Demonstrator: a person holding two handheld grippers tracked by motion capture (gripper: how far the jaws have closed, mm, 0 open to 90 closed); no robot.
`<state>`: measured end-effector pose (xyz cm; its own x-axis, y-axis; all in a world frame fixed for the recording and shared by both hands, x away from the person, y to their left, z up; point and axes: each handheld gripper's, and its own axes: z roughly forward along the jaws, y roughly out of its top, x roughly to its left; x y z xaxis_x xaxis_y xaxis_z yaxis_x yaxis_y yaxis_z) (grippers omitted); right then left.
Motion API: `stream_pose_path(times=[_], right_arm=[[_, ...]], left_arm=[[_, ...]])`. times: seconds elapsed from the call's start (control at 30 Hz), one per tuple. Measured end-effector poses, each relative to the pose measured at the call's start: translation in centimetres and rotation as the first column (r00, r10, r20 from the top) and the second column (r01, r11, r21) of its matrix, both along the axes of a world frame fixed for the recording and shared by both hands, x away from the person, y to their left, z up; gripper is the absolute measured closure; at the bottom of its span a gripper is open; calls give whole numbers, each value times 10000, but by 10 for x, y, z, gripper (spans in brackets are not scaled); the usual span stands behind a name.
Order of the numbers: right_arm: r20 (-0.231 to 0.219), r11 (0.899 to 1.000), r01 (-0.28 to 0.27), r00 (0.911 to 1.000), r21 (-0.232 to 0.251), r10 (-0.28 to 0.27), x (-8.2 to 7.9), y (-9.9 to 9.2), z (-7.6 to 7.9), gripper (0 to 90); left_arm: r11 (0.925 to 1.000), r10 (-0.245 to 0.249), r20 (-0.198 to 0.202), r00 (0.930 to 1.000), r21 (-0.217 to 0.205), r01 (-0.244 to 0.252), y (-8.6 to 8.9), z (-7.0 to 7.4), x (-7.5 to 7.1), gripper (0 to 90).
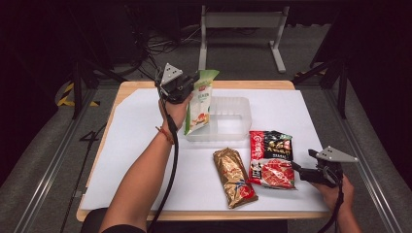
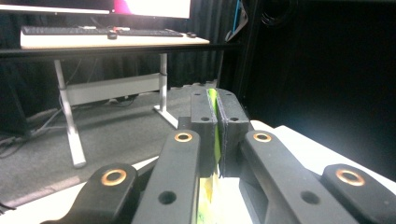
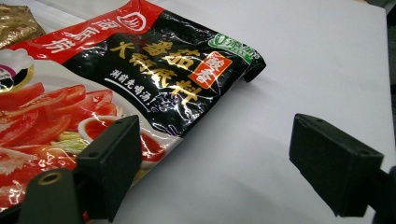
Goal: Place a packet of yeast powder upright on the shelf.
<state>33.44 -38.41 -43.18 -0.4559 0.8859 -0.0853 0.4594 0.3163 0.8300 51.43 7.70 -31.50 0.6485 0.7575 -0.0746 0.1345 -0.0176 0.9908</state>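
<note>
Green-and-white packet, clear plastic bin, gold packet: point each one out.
Green-and-white packet (image 1: 200, 104): high view, middle of its front face.
Clear plastic bin (image 1: 245, 119): high view, its right wall.
Gold packet (image 1: 233, 175): high view, middle of its wrapper.

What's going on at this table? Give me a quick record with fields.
left gripper: shut on the top edge of the green and white packet, held upright over the clear plastic tub
right gripper: open, beside the red and black packet
gold packet: lying flat, left of the red and black packet
surface: white sheet on a wooden table
</note>
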Motion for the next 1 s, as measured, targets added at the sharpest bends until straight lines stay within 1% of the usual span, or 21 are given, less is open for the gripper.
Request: stream_pose_path(times=[0.07, 0.13, 0.2, 0.23, 0.27, 0.33, 0.47, 0.5, 0.53, 0.57, 0.6, 0.63, 0.67, 0.7, 0.77, 0.8, 0.83, 0.87, 0.93, 0.97, 1.0], right_arm=[[-1, 10000, -1, 10000, -1, 1, 0, 0, 0, 178], [9, 10000, -23, 10000, -11, 23, 0, 0, 0, 178], [-1, 10000, -22, 10000, -10, 22, 0, 0, 0, 177], [-20, 10000, -3, 10000, -1, 3, 0, 0, 0, 177], [-18, 10000, 11, 10000, 6, -11, 0, 0, 0, 177], [-21, 10000, -12, 10000, -12, 12, 0, 0, 0, 176], [-38, 10000, -15, 10000, -9, 15, 0, 1, 0, 175], [-47, 10000, -13, 10000, -6, 13, 0, 1, 0, 175], [-60, 10000, -16, 10000, -3, 16, 0, 0, 0, 175], [-62, 10000, -24, 10000, -5, 24, 0, 1, 0, 174], [-69, 10000, -41, 10000, -3, 40, 0, 1, -1, 173], [-81, 10000, -44, 10000, 4, 44, 0, 1, -1, 173], [-81, 10000, -44, 10000, 4, 44, 0, 1, -1, 173], [-95, 10000, -41, 9999, 11, 41, 0, 1, -1, 171], [-107, 10000, -33, 9999, 0, 33, 1, 1, -1, 171], [-107, 10000, -33, 9999, 0, 33, 1, 1, -1, 171], [-105, 10000, -23, 9999, -13, 23, 1, 1, -1, 171], [-106, 10000, -23, 9999, -15, 23, 1, 1, -1, 171], [-111, 10000, -24, 9999, -30, 24, 1, 1, -1, 171], [-113, 10000, -17, 9999, -29, 17, 1, 1, -1, 171], [-120, 10000, -5, 9999, -30, 5, 1, 1, -1, 171]], left_arm=[[9995, -227, 123, 9997, 227, 224, 3, -1, -4, 874], [9979, -537, 159, 9984, 377, 531, 4, -3, -7, 874], [9949, -832, 113, 9965, 579, 824, 6, -6, -11, 875], [9933, -867, 132, 9961, 775, 854, 6, -8, -13, 875], [9928, -911, 134, 9957, 793, 898, 7, -10, -15, 873], [9925, -1091, 38, 9940, 564, 1087, 10, -13, -17, 873], [9929, -1099, 55, 9939, 456, 1095, 15, -15, -18, 836], [9926, -1196, 162, 9927, 242, 1192, 18, -15, -20, 836], [9914, -1282, 268, 9914, 288, 1275, 21, -13, -21, 803], [9896, -1390, 273, 9899, 406, 1378, 23, -13, -23, 741], [9845, -1614, 448, 9859, 764, 1578, 25, -13, -27, 698], [9819, -1693, 505, 9843, 942, 1640, 26, -15, -30, 698], [9819, -1693, 505, 9843, 942, 1640, 26, -15, -30, 685], [9766, -1883, 553, 9805, 1162, 1810, 28, -16, -34, 685], [9695, -2138, 567, 9752, 1350, 2046, 31, -19, -39, 675], [9650, -2252, 568, 9726, 1509, 2146, 33, -20, -43, 675], [9614, -2371, 555, 9699, 1566, 2261, 35, -21, -45, 675], [9550, -2558, 505, 9654, 1684, 2442, 37, -23, -49, 678], [9460, -2696, 388, 9622, 1976, 2571, 39, -26, -53, 687], [9423, -2755, 352, 9606, 2075, 2627, 40, -28, -54, 698], [9397, -2757, 323, 9607, 2195, 2622, 41, -29, -56, 704]])
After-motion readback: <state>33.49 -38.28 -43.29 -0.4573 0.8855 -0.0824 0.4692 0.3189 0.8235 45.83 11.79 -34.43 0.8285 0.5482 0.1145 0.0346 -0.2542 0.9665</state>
